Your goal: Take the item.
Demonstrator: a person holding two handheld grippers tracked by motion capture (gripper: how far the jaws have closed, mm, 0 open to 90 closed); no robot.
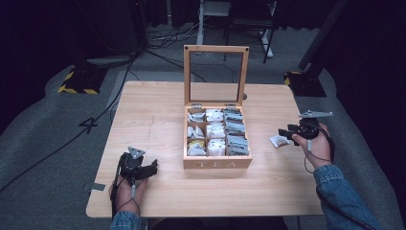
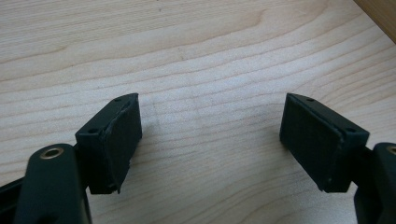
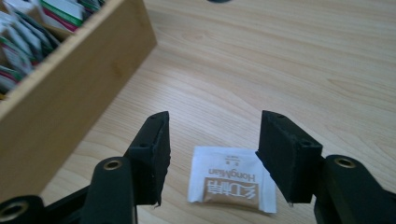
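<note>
A wooden tea box (image 1: 217, 163) marked TEA stands mid-table with its glass lid (image 1: 216, 73) upright and its compartments full of tea bags. One white and brown tea bag sachet (image 1: 278, 141) (image 3: 231, 179) lies flat on the table to the right of the box. My right gripper (image 1: 286, 133) (image 3: 212, 144) hovers over that sachet, open, jaws on either side and apart from it. The box wall (image 3: 70, 93) is to its left in the right gripper view. My left gripper (image 1: 152, 166) (image 2: 210, 140) rests open near the table's front left, over bare wood.
The wooden table (image 1: 153, 110) has free room left and right of the box. The table's front edge runs close to my left hand (image 1: 125, 191). Beyond the far edge are cables on the floor (image 1: 163, 40), stand bases and a white frame.
</note>
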